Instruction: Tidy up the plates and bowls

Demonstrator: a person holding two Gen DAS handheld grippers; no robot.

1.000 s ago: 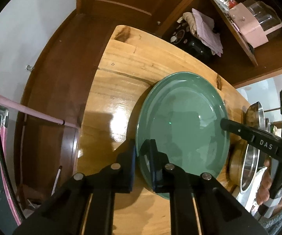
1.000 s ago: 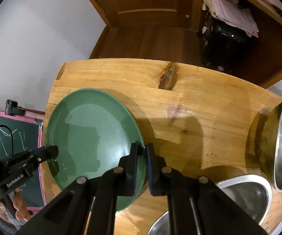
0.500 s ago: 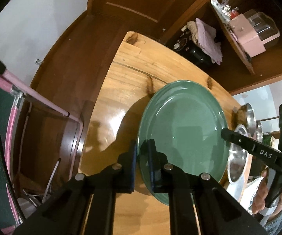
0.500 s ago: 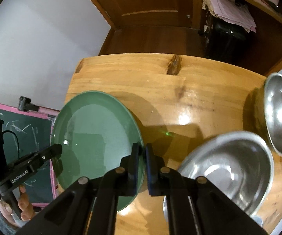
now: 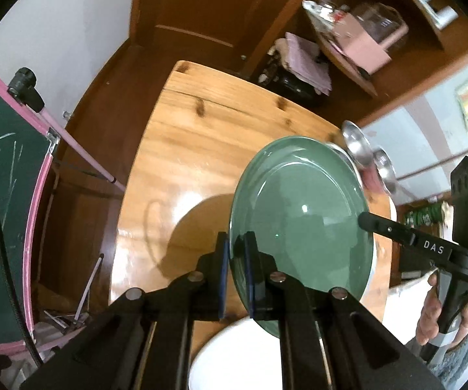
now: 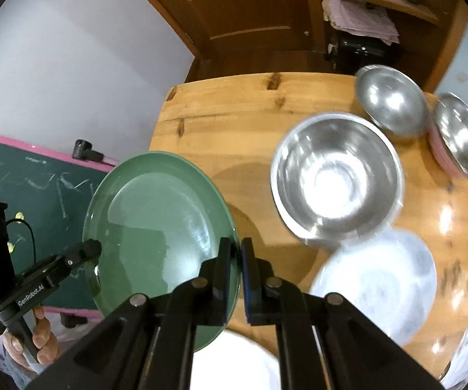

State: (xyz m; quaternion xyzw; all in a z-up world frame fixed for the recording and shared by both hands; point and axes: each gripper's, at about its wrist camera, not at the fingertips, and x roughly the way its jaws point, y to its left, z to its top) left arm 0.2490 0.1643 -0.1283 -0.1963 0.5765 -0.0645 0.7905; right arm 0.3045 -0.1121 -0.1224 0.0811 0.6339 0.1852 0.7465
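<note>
Green plate (image 5: 302,224) raised above wooden counter (image 5: 194,149), tilted, shadow on wood beneath. Left tool (image 5: 234,269) pinching plate's near-left rim; right tool (image 6: 236,273) pinching opposite rim. Beside plate on counter: large steel bowl (image 6: 334,178), two small steel bowls (image 6: 391,100) beyond it, white plates (image 6: 377,279) nearer. Chalkboard (image 6: 29,178) behind plate, off counter.

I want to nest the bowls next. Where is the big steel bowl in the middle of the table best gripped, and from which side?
Grip the big steel bowl by its thin rim, one finger inside and one outside. It sits upright with its mouth open upward, so coming from above probably works best. The near-left rim looks freest: smaller bowls crowd its far right and a white plate lies at its near edge.
</note>
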